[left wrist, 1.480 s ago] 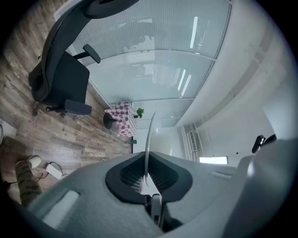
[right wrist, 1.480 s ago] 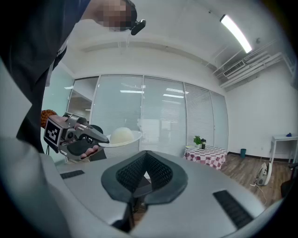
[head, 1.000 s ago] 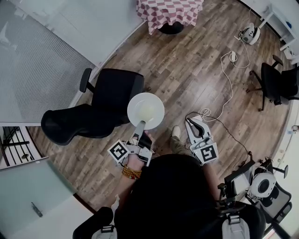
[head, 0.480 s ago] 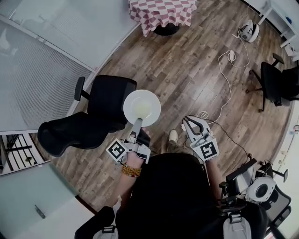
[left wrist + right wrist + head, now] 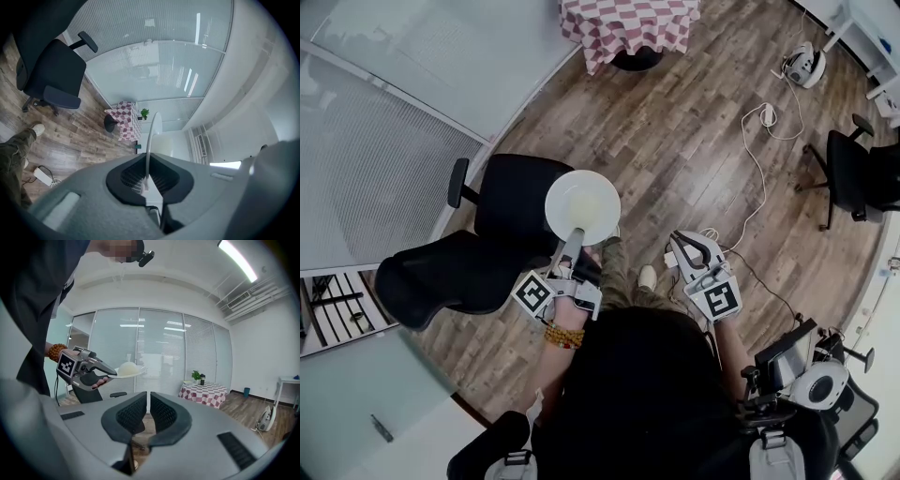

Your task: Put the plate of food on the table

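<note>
Across the wooden floor (image 5: 694, 159), I see a black office chair (image 5: 487, 244) at left and the checked-cloth table (image 5: 628, 23) far ahead. I hold the plate of food (image 5: 582, 206) level in the air over the chair's edge, well apart from the table. My left gripper (image 5: 572, 242) pinches its rim; my right gripper (image 5: 686, 248) is pressed together, empty

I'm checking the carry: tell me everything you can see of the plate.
The plate is round, white and smooth, like ceramic, with a shallow rim. It hangs about level in the air, carrying a pale mound of food. The left gripper has its jaws shut on its near rim; nothing else touches it.
</note>
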Available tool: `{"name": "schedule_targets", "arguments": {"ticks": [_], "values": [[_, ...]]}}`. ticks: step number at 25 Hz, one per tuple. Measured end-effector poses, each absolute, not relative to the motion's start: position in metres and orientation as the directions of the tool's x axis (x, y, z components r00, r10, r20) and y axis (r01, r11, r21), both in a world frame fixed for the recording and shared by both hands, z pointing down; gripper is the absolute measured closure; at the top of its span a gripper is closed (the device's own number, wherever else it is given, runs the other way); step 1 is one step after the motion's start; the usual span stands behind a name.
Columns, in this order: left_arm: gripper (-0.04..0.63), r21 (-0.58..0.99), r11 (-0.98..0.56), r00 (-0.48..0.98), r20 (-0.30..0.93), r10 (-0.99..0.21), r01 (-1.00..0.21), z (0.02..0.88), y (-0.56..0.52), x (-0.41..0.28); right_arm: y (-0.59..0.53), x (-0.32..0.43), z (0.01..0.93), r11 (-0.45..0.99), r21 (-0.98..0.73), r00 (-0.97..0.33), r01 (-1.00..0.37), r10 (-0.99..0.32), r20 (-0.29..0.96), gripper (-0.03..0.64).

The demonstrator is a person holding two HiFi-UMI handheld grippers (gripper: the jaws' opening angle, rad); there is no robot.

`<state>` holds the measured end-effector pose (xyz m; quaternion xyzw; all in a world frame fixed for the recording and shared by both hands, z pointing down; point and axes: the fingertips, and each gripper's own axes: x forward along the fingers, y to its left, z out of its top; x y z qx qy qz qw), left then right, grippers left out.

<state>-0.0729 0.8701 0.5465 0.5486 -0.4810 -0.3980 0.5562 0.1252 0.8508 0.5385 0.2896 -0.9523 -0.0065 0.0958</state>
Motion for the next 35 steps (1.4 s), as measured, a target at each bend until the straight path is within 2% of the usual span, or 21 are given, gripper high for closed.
{"name": "schedule_targets", "arguments": {"ticks": [20,30,35], "values": [[0.578,0.998,0.052,0.374,0.065,-0.925,-0.046,0.547,0.701,-0.166,0.698,0.016,0.504,0.77,0.095,-0.746,-0.63,-0.635,0.203,0.6],[0.578,0.998,0.054,0.364,0.065,-0.929,-0.04,0.555,0.669,-0.197,0.662,-0.018,0.508,0.782,0.112,-0.758,-0.613,-0.622,0.196,0.6],[0.578,0.996,0.085,0.373,0.093,-0.923,-0.037,0.559,0.653,-0.205,0.641,-0.026,0.513,0.775,0.107,-0.74,-0.622,-0.627,0.243,0.6]]}}
